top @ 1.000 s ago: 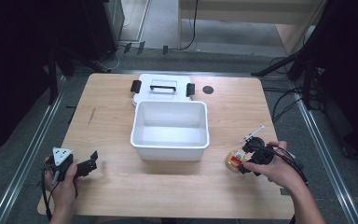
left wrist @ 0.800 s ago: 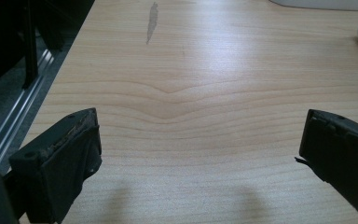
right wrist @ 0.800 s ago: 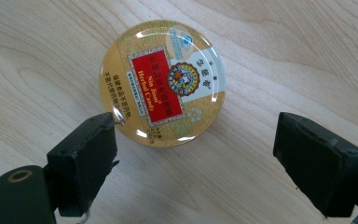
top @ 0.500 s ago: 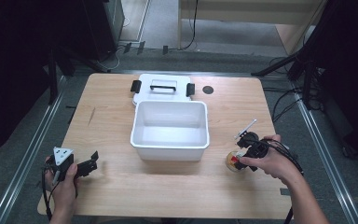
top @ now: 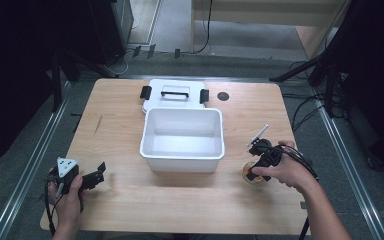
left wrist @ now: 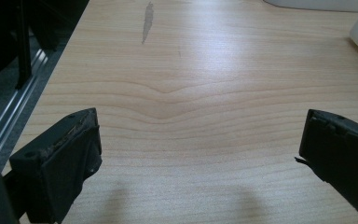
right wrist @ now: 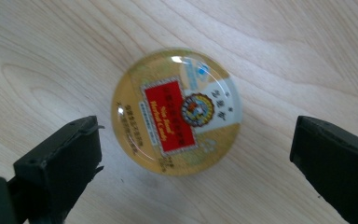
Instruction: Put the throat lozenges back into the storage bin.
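A round gold tin (right wrist: 177, 112) with a red label lies flat on the wooden table, right of the white bin (top: 180, 162). In the high view the tin (top: 249, 176) peeks out under my right hand. My right gripper (right wrist: 193, 140) points down at it, and its jaws have just been opening. They now stand wide on either side of the tin without touching it. Seen from above, the right gripper (top: 255, 171) hovers over the tin. My left gripper (top: 99, 173) rests near the front left edge. In its own view the left gripper (left wrist: 198, 140) is open over bare wood.
The bin is empty and sits mid-table. Its white lid (top: 175, 95) with black clips lies just behind it. A small black disc (top: 223, 96) sits at the back right. Dark stands and cables surround the table.
My right hand has shifted a little to the left over the tin. The left hand has stayed where it was.
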Demonstrator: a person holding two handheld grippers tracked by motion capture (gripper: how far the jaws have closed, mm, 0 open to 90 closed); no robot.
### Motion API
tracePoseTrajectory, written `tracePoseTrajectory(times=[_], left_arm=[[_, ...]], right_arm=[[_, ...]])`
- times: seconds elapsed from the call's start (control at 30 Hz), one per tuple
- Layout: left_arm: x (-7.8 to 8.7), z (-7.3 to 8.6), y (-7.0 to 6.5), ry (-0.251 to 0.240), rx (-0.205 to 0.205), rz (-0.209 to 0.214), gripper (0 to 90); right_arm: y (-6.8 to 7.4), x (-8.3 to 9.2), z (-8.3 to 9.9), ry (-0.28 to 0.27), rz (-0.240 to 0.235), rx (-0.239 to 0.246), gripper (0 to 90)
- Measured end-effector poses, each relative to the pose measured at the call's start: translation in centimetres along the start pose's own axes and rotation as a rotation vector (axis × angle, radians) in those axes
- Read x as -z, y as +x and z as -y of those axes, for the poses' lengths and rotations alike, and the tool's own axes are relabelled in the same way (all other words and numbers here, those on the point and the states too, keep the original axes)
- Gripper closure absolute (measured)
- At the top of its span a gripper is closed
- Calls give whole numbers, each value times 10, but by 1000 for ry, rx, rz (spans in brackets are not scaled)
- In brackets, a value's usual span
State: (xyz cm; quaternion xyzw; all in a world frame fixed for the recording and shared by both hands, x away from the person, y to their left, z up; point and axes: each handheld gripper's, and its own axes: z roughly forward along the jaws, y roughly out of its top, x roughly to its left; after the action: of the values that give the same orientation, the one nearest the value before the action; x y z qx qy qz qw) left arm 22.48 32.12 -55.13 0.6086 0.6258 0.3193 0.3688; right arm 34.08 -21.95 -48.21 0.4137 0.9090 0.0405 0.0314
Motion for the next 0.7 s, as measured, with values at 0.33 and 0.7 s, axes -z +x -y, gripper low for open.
tracePoseTrajectory(times=[0.33, 0.7], left_arm=[[0, 0, 0, 0, -5, 5, 0], [0, 0, -1, 3, -8, 14, 0]], right_arm=[[9, -15, -8, 30, -7, 9, 33], [10, -28, -8, 41, 17, -17, 135]])
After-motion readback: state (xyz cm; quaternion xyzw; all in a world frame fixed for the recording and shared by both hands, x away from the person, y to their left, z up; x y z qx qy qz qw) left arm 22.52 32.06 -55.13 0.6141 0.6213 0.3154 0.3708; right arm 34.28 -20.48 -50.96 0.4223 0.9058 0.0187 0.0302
